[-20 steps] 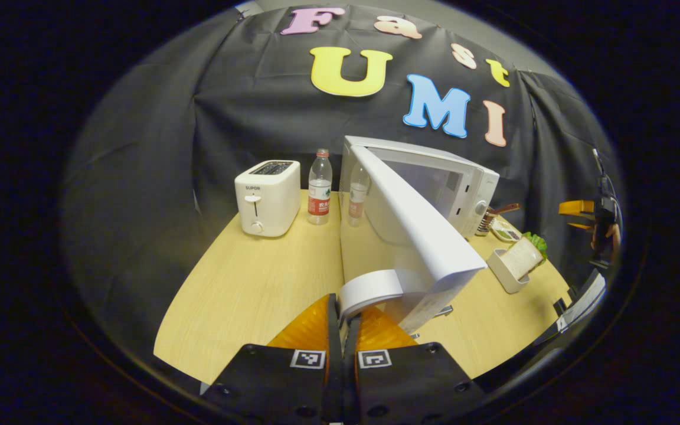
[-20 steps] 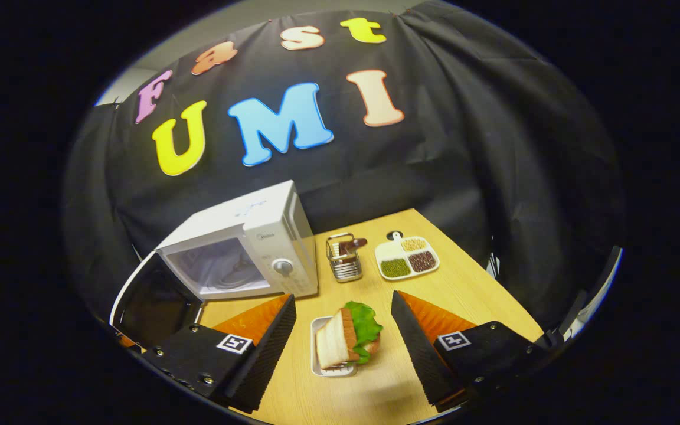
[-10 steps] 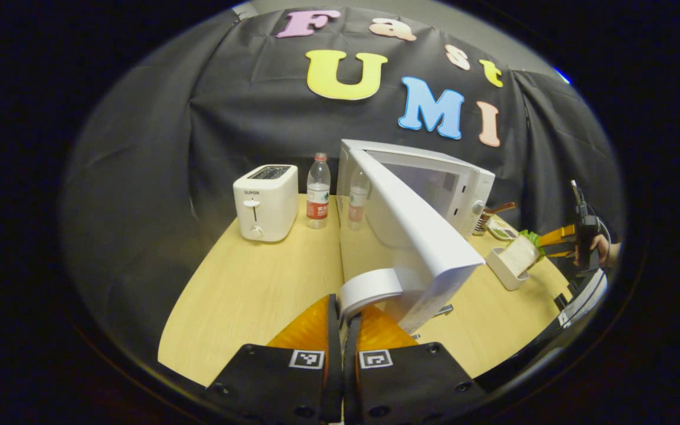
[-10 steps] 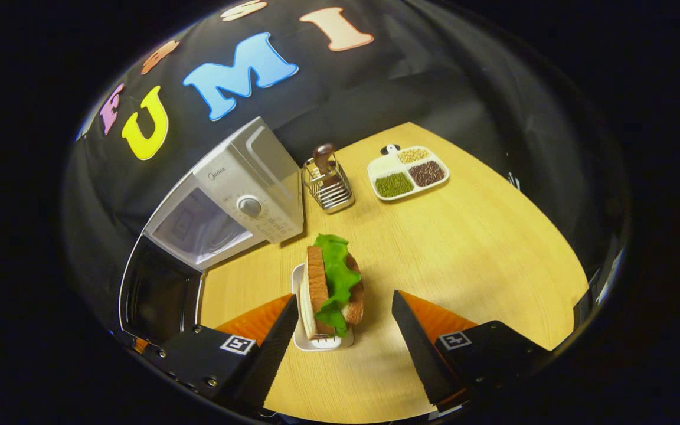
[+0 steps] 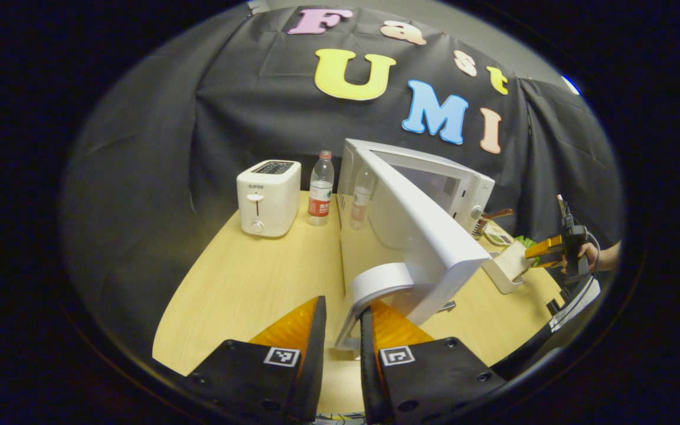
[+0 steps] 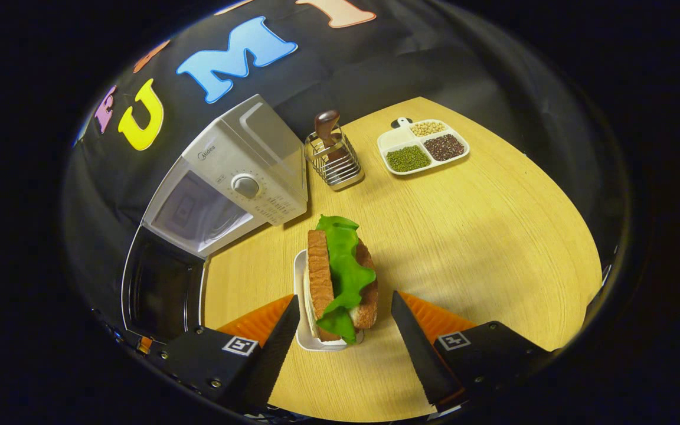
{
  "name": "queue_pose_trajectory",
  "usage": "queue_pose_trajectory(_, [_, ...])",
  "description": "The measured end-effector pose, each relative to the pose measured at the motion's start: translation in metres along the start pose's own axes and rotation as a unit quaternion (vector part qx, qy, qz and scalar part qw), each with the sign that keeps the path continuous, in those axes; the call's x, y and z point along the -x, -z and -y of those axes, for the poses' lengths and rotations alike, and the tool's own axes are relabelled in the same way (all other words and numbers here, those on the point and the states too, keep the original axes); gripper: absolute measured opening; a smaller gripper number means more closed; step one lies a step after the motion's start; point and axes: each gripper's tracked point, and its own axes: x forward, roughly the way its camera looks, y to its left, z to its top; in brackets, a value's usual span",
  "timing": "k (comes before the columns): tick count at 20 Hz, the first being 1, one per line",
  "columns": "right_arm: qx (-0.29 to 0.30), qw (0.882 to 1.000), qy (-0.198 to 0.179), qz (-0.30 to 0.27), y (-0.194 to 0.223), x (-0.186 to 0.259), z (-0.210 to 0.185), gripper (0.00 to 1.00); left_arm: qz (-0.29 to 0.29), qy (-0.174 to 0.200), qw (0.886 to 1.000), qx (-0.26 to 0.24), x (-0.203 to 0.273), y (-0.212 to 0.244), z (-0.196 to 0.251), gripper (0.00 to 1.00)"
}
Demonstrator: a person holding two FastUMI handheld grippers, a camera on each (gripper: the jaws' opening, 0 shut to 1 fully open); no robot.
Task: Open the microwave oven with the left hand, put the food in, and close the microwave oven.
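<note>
A lettuce-and-toast sandwich in its white tray (image 6: 335, 282) sits mid-bench between the right gripper's (image 6: 343, 330) spread fingers, untouched; the white microwave (image 6: 231, 177) gapes toward the left edge. The left gripper (image 5: 340, 345), slightly parted, straddles the curved white door handle (image 5: 369, 289) without clamping. Judged next: close on the tray, lift, steer inside.

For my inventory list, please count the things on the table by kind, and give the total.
Appliances: 2, microwave oven and toaster
Bottles: 2
Food items: 2, sandwich in its holder, divided tray of beans
Utensil racks: 1
Total: 7
</note>
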Motion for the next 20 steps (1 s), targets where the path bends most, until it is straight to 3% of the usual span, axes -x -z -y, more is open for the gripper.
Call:
queue_pose_trajectory(1, [0.000,1.000,-0.001,-0.003,-0.001,0.000,0.000,0.94,-0.001,-0.005,1.000,-0.003,0.001,0.000,0.002,0.40])
queue_pose_trajectory(2, [-0.004,1.000,0.004,-0.005,-0.002,0.000,0.002,0.82,-0.001,-0.008,1.000,-0.008,0.003,0.000,0.005,0.41])
queue_pose_trajectory(4, [-0.018,1.000,-0.007,-0.013,0.001,-0.002,0.001,0.76,0.002,-0.019,1.000,-0.008,0.007,0.002,-0.003,0.44])
queue_pose_trajectory(6, [-0.024,0.999,-0.014,-0.021,0.003,-0.002,0.003,0.76,0.003,-0.027,1.000,0.016,0.020,0.001,-0.011,0.77])
queue_pose_trajectory(10, [-0.013,0.999,-0.019,-0.041,0.010,0.001,0.002,0.76,0.057,-0.089,0.994,0.021,0.058,-0.034,-0.020,0.78])
queue_pose_trajectory(12, [0.000,0.999,-0.024,-0.038,0.008,0.002,0.001,0.76,0.103,-0.135,0.985,0.015,0.080,-0.072,-0.012,0.76])
queue_pose_trajectory(14, [0.005,0.999,-0.028,-0.032,0.005,0.000,0.001,0.76,0.155,-0.138,0.978,0.018,0.099,-0.115,0.021,0.80])
queue_pose_trajectory(16, [-0.008,0.999,-0.038,-0.030,0.001,0.002,-0.003,0.53,0.198,-0.157,0.968,-0.001,0.115,-0.154,0.046,1.00])
queue_pose_trajectory(17, [-0.004,0.998,-0.046,-0.031,-0.002,0.002,-0.004,0.53,0.211,-0.164,0.963,-0.009,0.121,-0.169,0.056,0.98])
queue_pose_trajectory(19, [0.001,0.998,-0.058,-0.035,0.002,-0.001,-0.010,0.33,0.228,-0.150,0.962,-0.011,0.127,-0.190,0.090,0.97])
queue_pose_trajectory(20, [0.010,0.998,-0.056,-0.030,0.001,0.001,-0.008,0.33,0.234,-0.146,0.961,-0.014,0.127,-0.199,0.102,0.98])
